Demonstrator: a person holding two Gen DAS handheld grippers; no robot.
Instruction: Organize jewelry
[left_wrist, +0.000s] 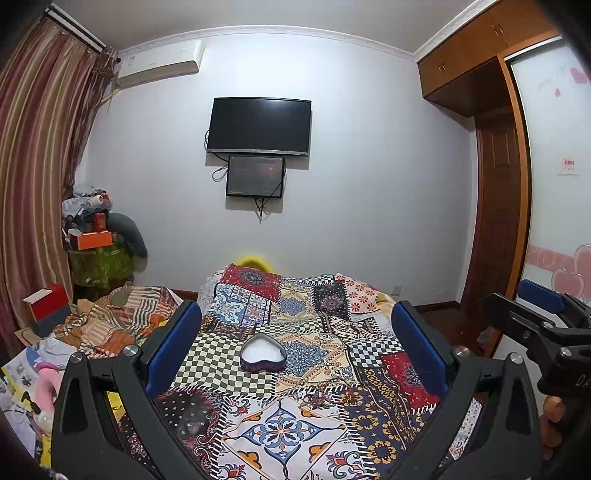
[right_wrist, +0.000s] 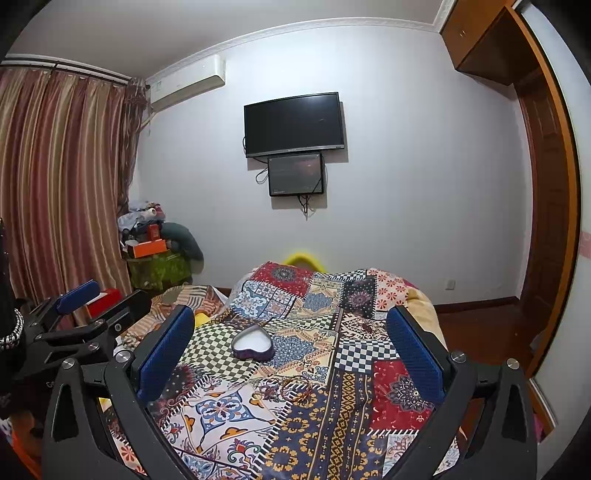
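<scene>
An open heart-shaped box (left_wrist: 263, 351) with a purple wall and white inside sits on the patchwork bedspread (left_wrist: 284, 432). It also shows in the right wrist view (right_wrist: 253, 347). Thin chain-like jewelry (left_wrist: 317, 397) lies on the cloth in front of the box, hard to make out, and in the right wrist view (right_wrist: 295, 391). My left gripper (left_wrist: 295, 347) is open and empty, held above the bed with the box between its fingers in view. My right gripper (right_wrist: 291, 350) is open and empty, beside the left one.
A striped blanket (left_wrist: 118, 325) and clutter lie left of the bed. Boxes and bags (left_wrist: 96, 240) pile up in the left corner by the curtain (left_wrist: 33, 184). A TV (left_wrist: 258, 125) hangs on the far wall. A wooden wardrobe (left_wrist: 491, 184) stands on the right.
</scene>
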